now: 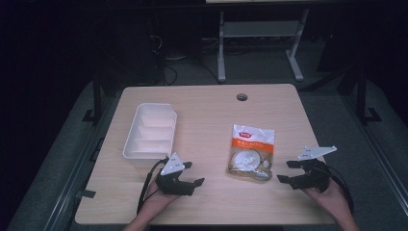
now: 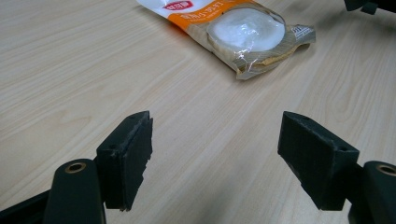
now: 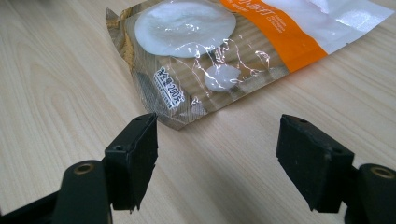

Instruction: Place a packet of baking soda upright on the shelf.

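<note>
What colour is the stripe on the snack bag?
Orange, across the snack bag, clearest in the right gripper view.

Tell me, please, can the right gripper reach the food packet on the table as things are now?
Probably yes. The right gripper is open and points at the food packet, whose near corner lies just beyond its jaws in the right gripper view, with bare table between them and nothing in the way.

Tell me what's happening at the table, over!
Left hand-held gripper open, empty. Right hand-held gripper open, empty, nearest the snack bag. Bag flat on the table, between both. White divided tray off left. Nothing in the way.
</note>
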{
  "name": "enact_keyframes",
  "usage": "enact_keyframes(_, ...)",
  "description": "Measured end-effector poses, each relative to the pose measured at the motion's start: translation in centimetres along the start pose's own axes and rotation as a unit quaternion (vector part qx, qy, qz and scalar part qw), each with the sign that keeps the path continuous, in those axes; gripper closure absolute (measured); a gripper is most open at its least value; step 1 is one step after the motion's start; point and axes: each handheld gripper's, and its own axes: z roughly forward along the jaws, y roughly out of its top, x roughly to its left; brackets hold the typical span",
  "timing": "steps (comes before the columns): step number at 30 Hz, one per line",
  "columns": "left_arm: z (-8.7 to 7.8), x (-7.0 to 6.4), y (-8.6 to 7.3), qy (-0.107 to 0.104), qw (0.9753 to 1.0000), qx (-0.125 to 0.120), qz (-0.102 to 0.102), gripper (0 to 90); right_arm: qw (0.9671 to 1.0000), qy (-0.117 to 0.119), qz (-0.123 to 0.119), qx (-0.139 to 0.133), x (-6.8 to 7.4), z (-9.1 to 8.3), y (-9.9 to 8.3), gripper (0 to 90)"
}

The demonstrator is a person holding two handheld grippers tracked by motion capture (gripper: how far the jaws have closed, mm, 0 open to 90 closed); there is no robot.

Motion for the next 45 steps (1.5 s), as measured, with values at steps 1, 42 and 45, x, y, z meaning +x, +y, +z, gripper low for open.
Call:
enact_keyframes(1, 0.0, -0.1, 0.1, 0.0, 1.0, -0.001, -0.002, 26.4, 1.0, 0.0, 0.001, 0.0, 0.0, 0.0, 0.0, 28.0)
enact_keyframes(42, 13.7, -1.9, 8.2, -0.062, 0.993, 0.1, 0.013, 80.6, 0.9864, -0.001, 0.147, 0.074, -10.2, 7.9, 8.1, 31.4)
enact_keyframes(45, 13.8, -1.9, 8.2, -0.062, 0.9929, 0.101, 0.013, 81.0, 0.986, 0.009, 0.15, 0.073, -10.3, 8.2, 8.0, 35.2)
